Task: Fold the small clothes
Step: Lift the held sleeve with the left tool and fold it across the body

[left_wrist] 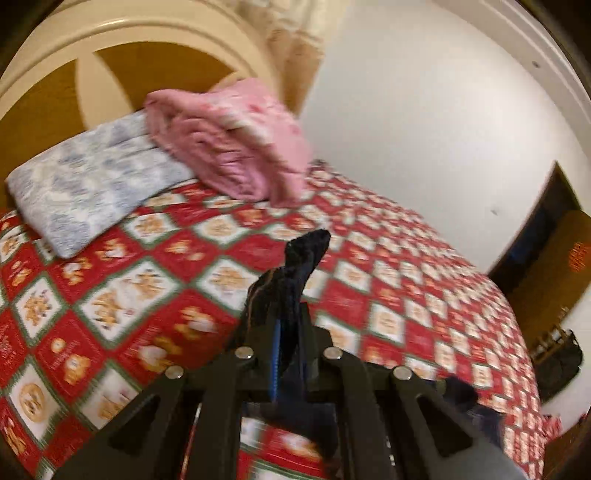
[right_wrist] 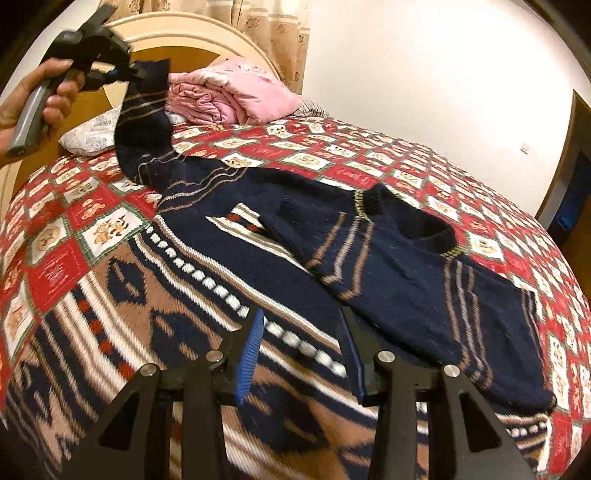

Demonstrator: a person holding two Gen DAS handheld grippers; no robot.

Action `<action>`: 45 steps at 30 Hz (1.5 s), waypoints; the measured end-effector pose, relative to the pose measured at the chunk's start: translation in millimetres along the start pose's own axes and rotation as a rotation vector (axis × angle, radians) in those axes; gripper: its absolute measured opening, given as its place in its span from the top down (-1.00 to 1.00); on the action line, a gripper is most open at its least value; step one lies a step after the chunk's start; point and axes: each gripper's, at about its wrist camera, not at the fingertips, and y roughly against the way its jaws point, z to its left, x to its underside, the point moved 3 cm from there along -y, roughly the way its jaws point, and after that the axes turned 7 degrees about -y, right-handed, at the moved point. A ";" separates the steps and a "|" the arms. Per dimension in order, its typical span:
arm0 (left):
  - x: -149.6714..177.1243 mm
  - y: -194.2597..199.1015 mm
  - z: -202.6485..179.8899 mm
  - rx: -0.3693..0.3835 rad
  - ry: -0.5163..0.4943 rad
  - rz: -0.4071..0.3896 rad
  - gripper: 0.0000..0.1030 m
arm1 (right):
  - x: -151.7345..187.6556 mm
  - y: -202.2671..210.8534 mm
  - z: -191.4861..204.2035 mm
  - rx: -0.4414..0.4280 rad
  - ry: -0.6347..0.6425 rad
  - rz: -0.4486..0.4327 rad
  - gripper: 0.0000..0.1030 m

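A navy knitted sweater (right_wrist: 258, 254) with tan stripes and a brown-and-white patterned body lies spread on the red patchwork bedspread (right_wrist: 74, 218). Its collar (right_wrist: 424, 221) points to the right, and one sleeve (right_wrist: 406, 280) lies folded across the chest. The other sleeve (right_wrist: 144, 110) is lifted off the bed toward the upper left. My left gripper (right_wrist: 138, 72), held by a hand (right_wrist: 55, 88), is shut on that sleeve's cuff. In the left wrist view the cuff (left_wrist: 306, 251) sticks up from the left gripper (left_wrist: 282, 306). My right gripper (right_wrist: 302, 314) hovers open just above the sweater's body, with nothing pinched.
A folded pink blanket (right_wrist: 236, 96) and a blue-white pillow (left_wrist: 92, 184) lie at the head of the bed against the cream headboard (left_wrist: 129, 33). A white wall runs along the far side. A dark doorway (left_wrist: 546, 240) stands at the right.
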 end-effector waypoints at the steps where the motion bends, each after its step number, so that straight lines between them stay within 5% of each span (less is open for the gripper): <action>1: 0.2 3.0 -12.4 0.024 -0.005 0.001 0.85 | 1.4 4.4 -2.9 0.001 -0.003 -0.004 0.18; 14: 38.5 1.1 -162.5 0.251 -0.030 0.078 0.85 | 43.9 60.6 -50.3 -0.009 -0.087 -0.039 0.15; 29: 152.8 -45.0 -315.9 0.387 -0.151 0.275 0.84 | 68.6 74.6 -113.3 0.005 -0.235 -0.033 0.14; 33: 183.7 -44.9 -334.6 0.386 -0.288 0.352 0.66 | 73.9 70.3 -126.6 -0.006 -0.284 -0.008 0.04; 36: 189.5 -30.4 -332.1 0.393 -0.377 0.333 0.52 | 76.0 67.3 -132.7 -0.023 -0.315 0.002 -0.03; 40: 184.5 2.4 -303.0 0.352 -0.473 0.218 -0.30 | 79.1 62.5 -139.4 -0.032 -0.352 0.021 -0.04; 45: 180.8 23.7 -244.9 0.161 -0.618 0.066 -0.54 | 75.6 61.0 -151.9 -0.079 -0.428 0.041 -0.04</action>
